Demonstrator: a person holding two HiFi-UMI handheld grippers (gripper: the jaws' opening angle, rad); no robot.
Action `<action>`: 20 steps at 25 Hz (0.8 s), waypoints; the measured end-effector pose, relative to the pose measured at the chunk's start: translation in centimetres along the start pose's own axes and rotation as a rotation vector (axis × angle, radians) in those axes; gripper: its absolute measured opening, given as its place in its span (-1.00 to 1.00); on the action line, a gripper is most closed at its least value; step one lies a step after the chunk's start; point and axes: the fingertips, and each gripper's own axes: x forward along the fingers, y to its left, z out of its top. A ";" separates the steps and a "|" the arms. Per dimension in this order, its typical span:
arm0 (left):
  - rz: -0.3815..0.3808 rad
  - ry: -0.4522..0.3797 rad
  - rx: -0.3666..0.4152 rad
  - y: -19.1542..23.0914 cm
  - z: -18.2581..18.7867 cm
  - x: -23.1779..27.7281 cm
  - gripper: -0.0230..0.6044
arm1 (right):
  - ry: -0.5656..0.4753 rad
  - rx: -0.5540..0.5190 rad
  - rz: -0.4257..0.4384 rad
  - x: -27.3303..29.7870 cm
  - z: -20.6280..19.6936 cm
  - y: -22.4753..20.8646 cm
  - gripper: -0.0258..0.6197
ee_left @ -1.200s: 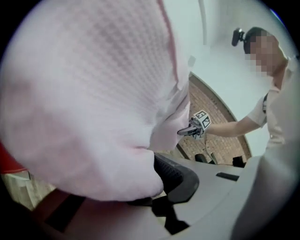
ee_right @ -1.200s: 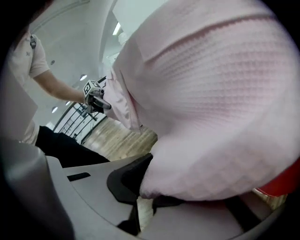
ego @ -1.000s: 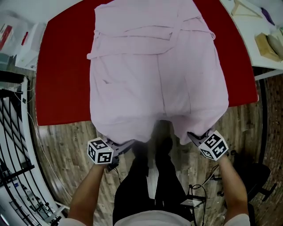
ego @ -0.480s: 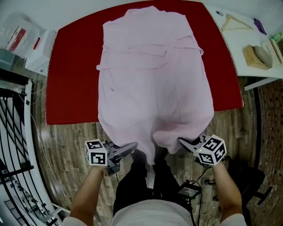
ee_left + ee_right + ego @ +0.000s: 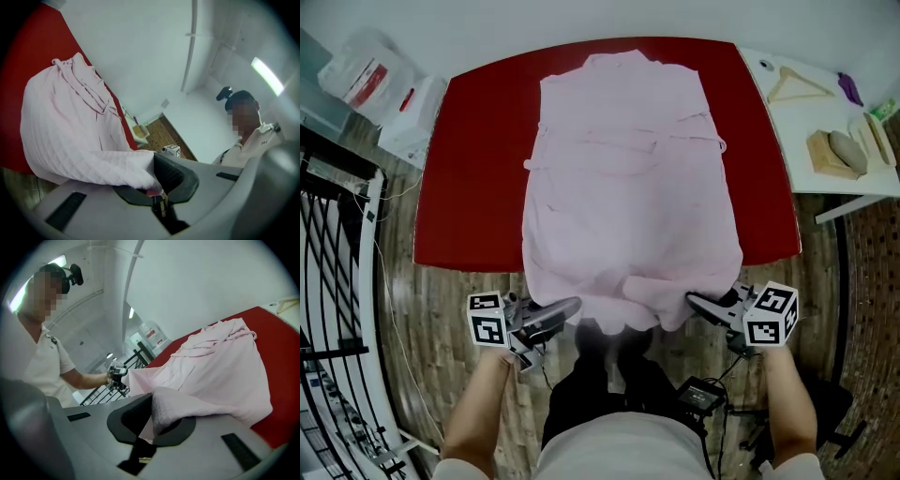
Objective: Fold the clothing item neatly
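we record that, against the frame a second ago, both grippers have come up. the hem of the pink garment [image 5: 628, 187] then hung below the near edge of the red surface [image 5: 478, 169]. it is now raised to about that edge's level and bunches between the two grippers.

the left gripper [image 5: 570, 306] is clenched on the hem's left corner, with the cloth pinched between its jaws in the left gripper view. the right gripper [image 5: 696, 300] is clenched likewise on the right corner. the rest of the garment lies spread on the surface, its narrower end at the far side.

count: one garment, two grippers, one red surface, and one white side table [image 5: 787, 131] at the right carrying one wooden hanger [image 5: 797, 86].
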 end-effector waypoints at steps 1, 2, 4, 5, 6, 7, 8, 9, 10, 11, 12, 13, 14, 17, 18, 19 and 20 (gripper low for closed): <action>-0.014 -0.022 -0.003 -0.5 0.8 0.0 -0.89 | -0.012 0.003 0.014 -0.4 0.7 0.1 -0.83; -0.026 -0.040 -0.003 -0.9 1.5 0.1 -0.89 | -0.024 0.005 0.026 -0.8 1.5 0.1 -0.83; -0.044 -0.055 0.011 -1.7 2.8 0.3 -0.89 | -0.044 0.000 0.046 -1.5 3.0 0.2 -0.83; -0.052 -0.053 0.023 -2.1 3.3 0.5 -0.89 | -0.050 -0.010 0.053 -1.8 3.7 0.2 -0.83; -0.061 -0.047 0.036 -2.5 3.8 0.8 -0.89 | -0.053 -0.023 0.059 -2.0 4.5 0.3 -0.83; -0.070 -0.041 0.049 -2.9 4.4 1.0 -0.89 | -0.052 -0.038 0.065 -2.2 5.2 0.3 -0.83; -0.080 -0.035 0.061 -3.3 4.9 1.2 -0.89 | -0.050 -0.054 0.071 -2.4 6.0 0.4 -0.83; -0.089 -0.029 0.074 -3.7 5.5 1.4 -0.89 | -0.047 -0.071 0.078 -2.6 6.8 0.5 -0.83; -0.097 -0.025 0.086 -4.0 6.2 1.4 -0.89 | -0.044 -0.089 0.085 -2.7 7.6 0.7 -0.83; -0.105 -0.021 0.099 -4.4 7.0 1.5 -0.89 | -0.042 -0.106 0.091 -2.8 8.5 0.8 -0.83; -0.113 -0.020 0.112 -4.7 7.8 1.5 -0.89 | -0.041 -0.121 0.096 -2.9 9.4 0.8 -0.83; -0.121 -0.020 0.123 -4.9 8.8 1.5 -0.89 | -0.040 -0.133 0.099 -3.0 10.3 0.8 -0.83; -0.130 -0.023 0.134 -5.1 9.8 1.5 -0.89 | -0.040 -0.143 0.101 -3.2 11.3 0.8 -0.83; -0.157 -0.033 0.166 -5.4 12.4 1.6 -0.89 | -0.043 -0.167 0.100 -3.4 13.6 0.4 -0.83; -0.168 -0.036 0.178 -5.5 13.0 1.6 -0.89 | -0.043 -0.175 0.097 -3.3 14.2 0.2 -0.83; -0.181 -0.038 0.190 -5.6 13.7 1.6 -0.89 | -0.044 -0.182 0.095 -3.3 14.8 0.1 -0.83; -0.195 -0.040 0.199 -5.5 14.6 1.7 -0.89 | -0.044 -0.185 0.092 -3.1 15.6 -0.2 -0.83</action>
